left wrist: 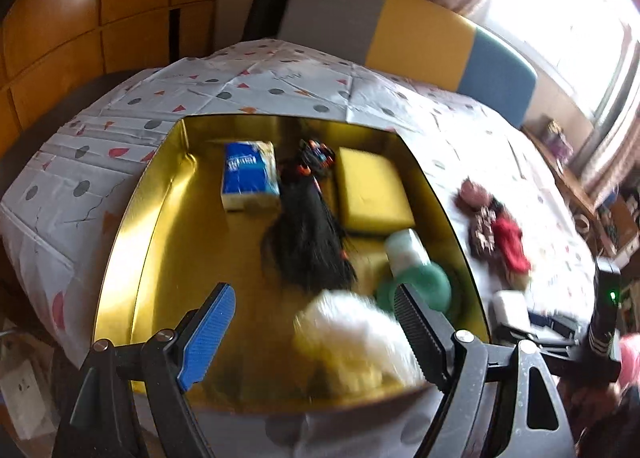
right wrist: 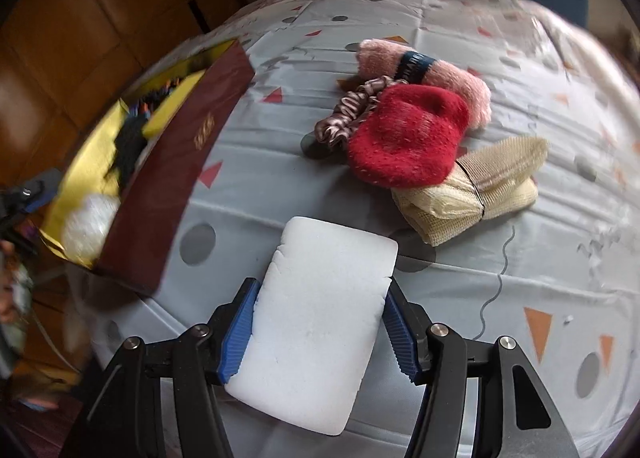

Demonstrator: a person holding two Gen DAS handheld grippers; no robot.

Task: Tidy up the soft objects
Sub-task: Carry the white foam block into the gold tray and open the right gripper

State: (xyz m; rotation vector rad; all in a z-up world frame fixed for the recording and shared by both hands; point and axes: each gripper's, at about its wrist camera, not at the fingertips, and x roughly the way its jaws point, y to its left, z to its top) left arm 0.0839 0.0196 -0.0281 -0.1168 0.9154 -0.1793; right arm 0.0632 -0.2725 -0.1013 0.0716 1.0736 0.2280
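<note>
My left gripper point(left wrist: 316, 310) stands open above the near end of a gold-lined box point(left wrist: 136, 218). A fluffy white ball point(left wrist: 356, 334) lies in the box just beyond and between the fingers, untouched. Further in lie a blue tissue pack point(left wrist: 249, 175), a black tassel point(left wrist: 308, 242), a yellow sponge point(left wrist: 372, 191) and a green-and-white roll point(left wrist: 416, 270). My right gripper point(right wrist: 320, 318) is shut on a white foam sponge point(right wrist: 320, 322) over the tablecloth. Beyond it lie a red knit piece point(right wrist: 404, 134), a pink sock roll point(right wrist: 432, 74), a brown satin scrunchie point(right wrist: 344, 114) and a beige mesh bundle point(right wrist: 472, 190).
The box's maroon outer wall point(right wrist: 176, 170) stands left of the right gripper. A spotted tablecloth point(right wrist: 280, 186) covers the table. A chair back in grey, yellow and blue point(left wrist: 416, 34) stands behind the table, with wooden cabinets point(left wrist: 80, 6) at the left. The right gripper's body point(left wrist: 600, 322) shows at the right edge.
</note>
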